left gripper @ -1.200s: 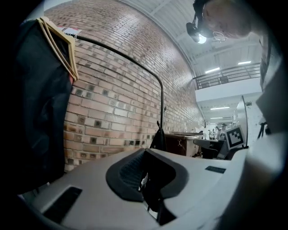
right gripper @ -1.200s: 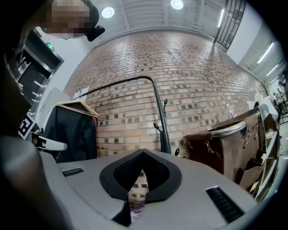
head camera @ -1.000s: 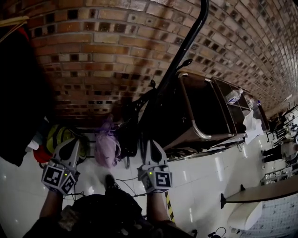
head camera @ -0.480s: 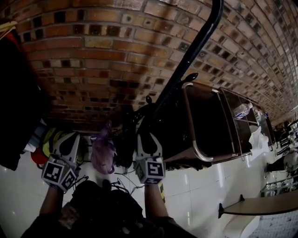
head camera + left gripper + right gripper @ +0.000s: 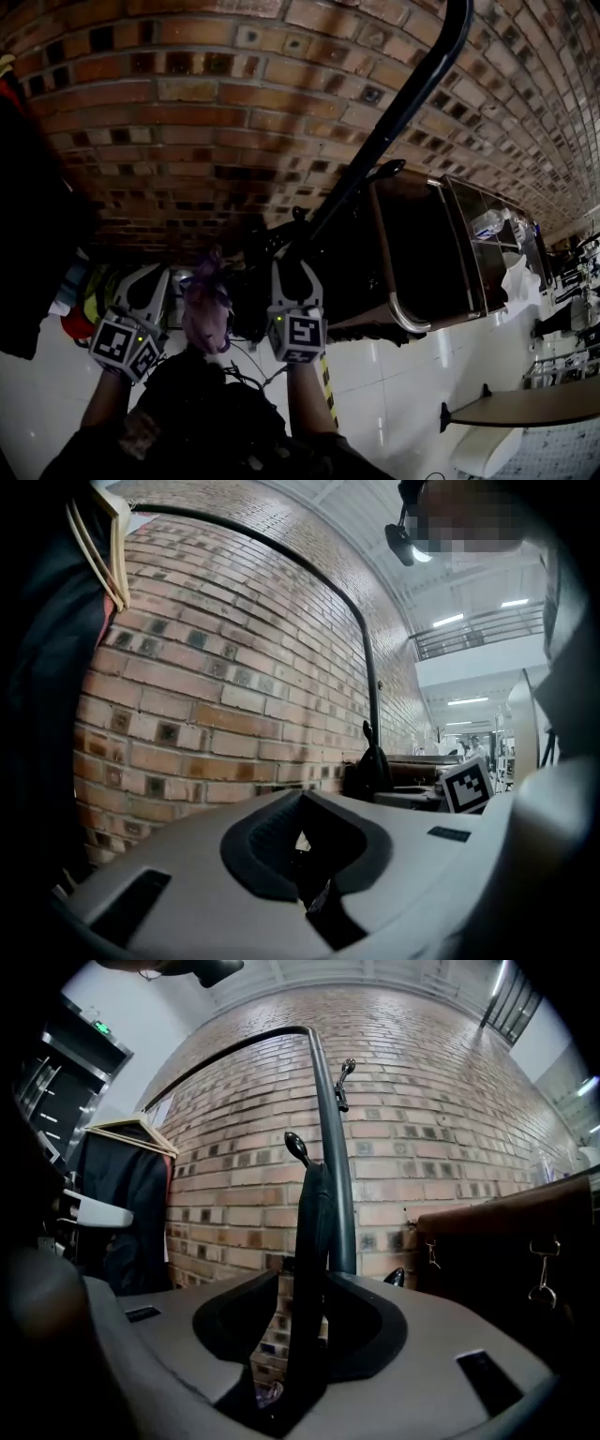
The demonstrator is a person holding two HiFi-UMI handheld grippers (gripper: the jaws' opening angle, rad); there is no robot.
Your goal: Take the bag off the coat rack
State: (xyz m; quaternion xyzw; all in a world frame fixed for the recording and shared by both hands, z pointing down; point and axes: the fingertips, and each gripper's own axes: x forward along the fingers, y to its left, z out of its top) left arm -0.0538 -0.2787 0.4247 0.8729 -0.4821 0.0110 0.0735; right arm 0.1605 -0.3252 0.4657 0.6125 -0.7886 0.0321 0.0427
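Note:
A black coat rack pole [image 5: 394,112] leans across the brick wall. A black bag [image 5: 249,298] hangs low on it. In the right gripper view the bag's black strap [image 5: 309,1241] rises between the jaws to a knobbed hook [image 5: 296,1146] on the pole [image 5: 336,1166]. My right gripper [image 5: 295,269] [image 5: 298,1327] is at the bag; its jaws are opening and stand apart, with the strap loose between them. My left gripper [image 5: 144,276] [image 5: 302,832] is off to the left, open and empty. From there the bag [image 5: 373,769] shows as a dark shape by the pole.
A dark coat on a wooden hanger [image 5: 122,1213] hangs at the left [image 5: 28,234]. A purple bundle [image 5: 206,309] hangs between the grippers. A brown cabinet [image 5: 412,244] stands right of the rack. Yellow and red items [image 5: 94,305] lie on the white tile floor.
My right gripper's jaws have gone from closed to apart around the strap. Both grippers and the view have shifted slightly closer to the rack.

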